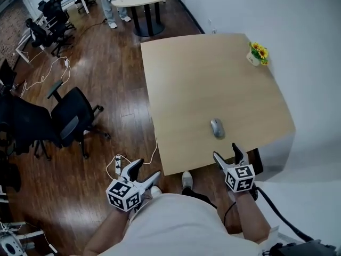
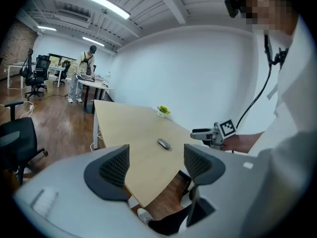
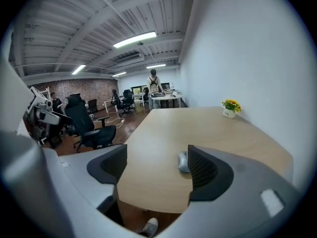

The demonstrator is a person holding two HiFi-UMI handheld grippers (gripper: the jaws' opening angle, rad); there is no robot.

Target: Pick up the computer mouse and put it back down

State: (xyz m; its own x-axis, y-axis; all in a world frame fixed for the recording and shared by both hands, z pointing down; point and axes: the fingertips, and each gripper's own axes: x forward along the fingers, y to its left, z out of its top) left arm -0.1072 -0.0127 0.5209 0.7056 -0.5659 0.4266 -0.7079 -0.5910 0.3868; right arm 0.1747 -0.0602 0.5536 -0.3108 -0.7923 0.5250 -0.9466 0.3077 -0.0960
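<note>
Mouse lies on pale table (dark plank floor around); left claw and right claw gape empty.

Tally: one computer mouse, one pot of yellow flowers, one wooden surface, two tools (left tool, right tool), one person far beyond them.

The right gripper hangs over the table's near edge, jaws wide apart with nothing between them. The mouse lies on the table near that edge, showing against the right jaw's inner side. A flowerpot stands by the far right edge.
</note>
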